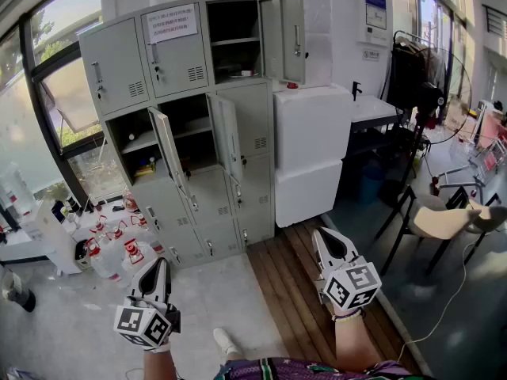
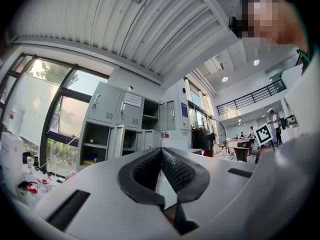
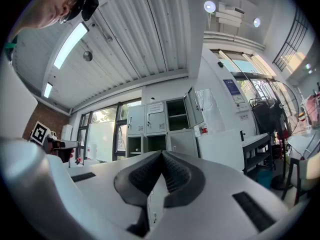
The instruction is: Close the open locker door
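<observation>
We count one locker [image 1: 198,204] at eleven o'clock, with twelve compartments in three columns and four rows. Three of its doors hang open: a top door [image 1: 293,38] at twelve o'clock, and a left door [image 1: 170,157] and a middle door [image 1: 226,137] in the second row. The other nine are shut. One notice [image 1: 172,22] is stuck on it. Two white boxes [image 1: 313,125] are stacked at one o'clock. We see one fan [image 1: 453,85] at two and one chair [image 1: 436,222] at three. There are two grippers, a left gripper [image 1: 163,262] at seven and a right gripper [image 1: 319,232] at five. The bottles [image 1: 127,252] at nine are too crowded to count.
</observation>
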The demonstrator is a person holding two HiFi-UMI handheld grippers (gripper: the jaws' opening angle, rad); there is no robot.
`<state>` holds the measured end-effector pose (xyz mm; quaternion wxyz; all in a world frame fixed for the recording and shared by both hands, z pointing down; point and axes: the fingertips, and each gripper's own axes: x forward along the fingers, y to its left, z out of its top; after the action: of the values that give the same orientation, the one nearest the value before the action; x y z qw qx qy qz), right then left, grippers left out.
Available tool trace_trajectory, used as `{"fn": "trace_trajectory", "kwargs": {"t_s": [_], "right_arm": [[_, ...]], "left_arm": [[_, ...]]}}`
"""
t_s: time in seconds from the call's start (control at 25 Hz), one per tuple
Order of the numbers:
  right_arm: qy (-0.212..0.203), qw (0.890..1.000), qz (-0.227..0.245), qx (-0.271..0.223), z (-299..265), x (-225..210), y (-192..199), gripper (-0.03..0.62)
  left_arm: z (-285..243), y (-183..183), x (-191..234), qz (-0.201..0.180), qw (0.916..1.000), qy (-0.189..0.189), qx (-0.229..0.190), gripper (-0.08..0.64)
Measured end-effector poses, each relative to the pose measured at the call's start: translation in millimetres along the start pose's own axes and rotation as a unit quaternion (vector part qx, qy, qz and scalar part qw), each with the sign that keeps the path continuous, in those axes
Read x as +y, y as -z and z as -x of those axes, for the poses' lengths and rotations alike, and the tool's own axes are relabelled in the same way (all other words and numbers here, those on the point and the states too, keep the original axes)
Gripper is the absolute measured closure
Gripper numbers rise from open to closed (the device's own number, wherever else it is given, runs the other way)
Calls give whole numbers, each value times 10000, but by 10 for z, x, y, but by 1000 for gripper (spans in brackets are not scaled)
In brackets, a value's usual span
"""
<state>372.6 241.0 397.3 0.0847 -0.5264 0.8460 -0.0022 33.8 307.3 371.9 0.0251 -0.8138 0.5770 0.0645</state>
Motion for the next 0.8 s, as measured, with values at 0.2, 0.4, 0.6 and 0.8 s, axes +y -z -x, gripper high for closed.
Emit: {"fn": "trace_trajectory", "kwargs": {"t_s": [0.2,0.4,0.6,0.8], "right_arm": [[7,10000,15,-13,26,44,-2,588],[-40,9999,84,-46,34,75,-6,588],[94,9996,240,-86,48,69,-25,588],[103,9997,213,-48,35,97,22,588]], "left_arm": [[31,48,11,-5,10000,45,-4,538],[50,65,-15,-26,10000,76,-41,538],[72,52,-5,-14,10000,24,-41,538],[99,102,24,3,10000,17,-16,538]]}}
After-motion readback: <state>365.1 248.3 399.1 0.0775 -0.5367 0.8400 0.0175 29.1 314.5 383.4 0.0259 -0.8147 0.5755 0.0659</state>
